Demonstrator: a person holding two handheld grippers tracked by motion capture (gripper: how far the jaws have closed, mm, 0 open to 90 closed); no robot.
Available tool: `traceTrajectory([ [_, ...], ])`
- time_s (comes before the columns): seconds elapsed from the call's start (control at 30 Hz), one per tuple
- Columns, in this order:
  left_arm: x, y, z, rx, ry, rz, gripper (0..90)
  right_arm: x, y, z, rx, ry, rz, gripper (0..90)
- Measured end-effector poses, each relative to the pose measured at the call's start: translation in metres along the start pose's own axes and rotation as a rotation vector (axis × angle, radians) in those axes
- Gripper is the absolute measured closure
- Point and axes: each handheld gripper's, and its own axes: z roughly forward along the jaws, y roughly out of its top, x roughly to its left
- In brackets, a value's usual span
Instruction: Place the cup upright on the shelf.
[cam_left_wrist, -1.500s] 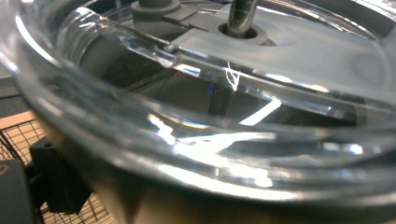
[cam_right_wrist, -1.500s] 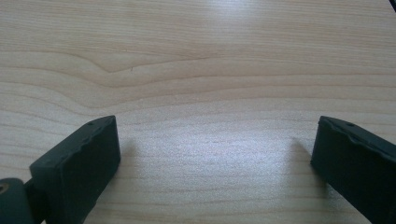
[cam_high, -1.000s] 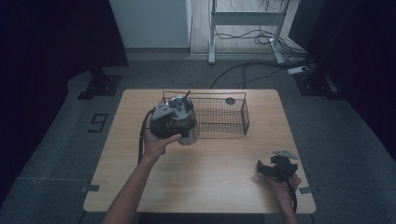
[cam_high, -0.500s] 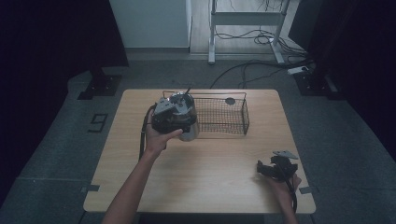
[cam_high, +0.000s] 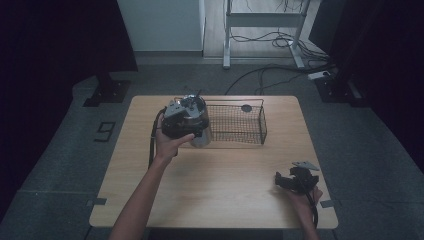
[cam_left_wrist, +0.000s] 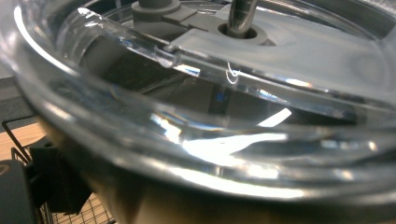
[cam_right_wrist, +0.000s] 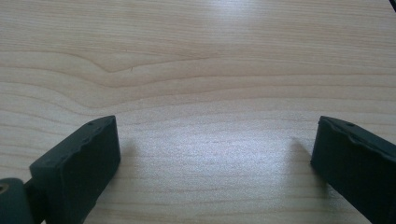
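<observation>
Tumbler (cam_high: 201, 136) nearer wire basket (cam_high: 235, 124)

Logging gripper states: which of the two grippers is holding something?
The left gripper, at the wire basket, grips a clear lidded cup. The right gripper rests open over bare table.

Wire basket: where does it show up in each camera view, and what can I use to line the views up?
High view: the wire basket stands at the table's far middle, just right of the left hand.
Left gripper view: its black mesh peeks in at the bottom left, under a clear cup.
Right gripper view: bare wood between two jaws set wide apart.
Shared landmark: the wooden tabletop.
</observation>
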Motion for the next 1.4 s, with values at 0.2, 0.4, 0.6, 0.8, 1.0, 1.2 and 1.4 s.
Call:
traceTrajectory([
  [0.2,0.005,0.004,0.004,0.001,0.012,-0.006,4.1,0.000,0.000,0.000,0.000,0.000,0.000,0.9],
  [0.4,0.008,0.010,0.007,0.001,0.020,-0.001,4.0,0.000,0.000,0.000,0.000,0.000,0.000,0.9],
  [0.6,0.011,0.015,0.011,0.006,0.029,0.005,4.0,0.000,0.000,0.000,0.000,0.000,0.000,0.9],
  [0.8,0.015,0.018,0.014,0.007,0.038,0.006,4.1,0.000,0.000,0.000,0.000,0.000,-0.001,0.9],
  [1.0,0.018,0.021,0.019,0.011,0.047,0.007,4.1,0.000,0.000,0.000,0.000,0.000,-0.001,0.9],
  [1.2,0.021,0.025,0.025,0.011,0.056,0.017,4.1,0.000,0.000,0.000,0.000,0.001,-0.001,0.9],
  [1.4,0.031,0.022,0.034,0.015,0.063,0.004,4.1,0.000,0.000,0.000,0.001,0.001,-0.001,0.9],
])
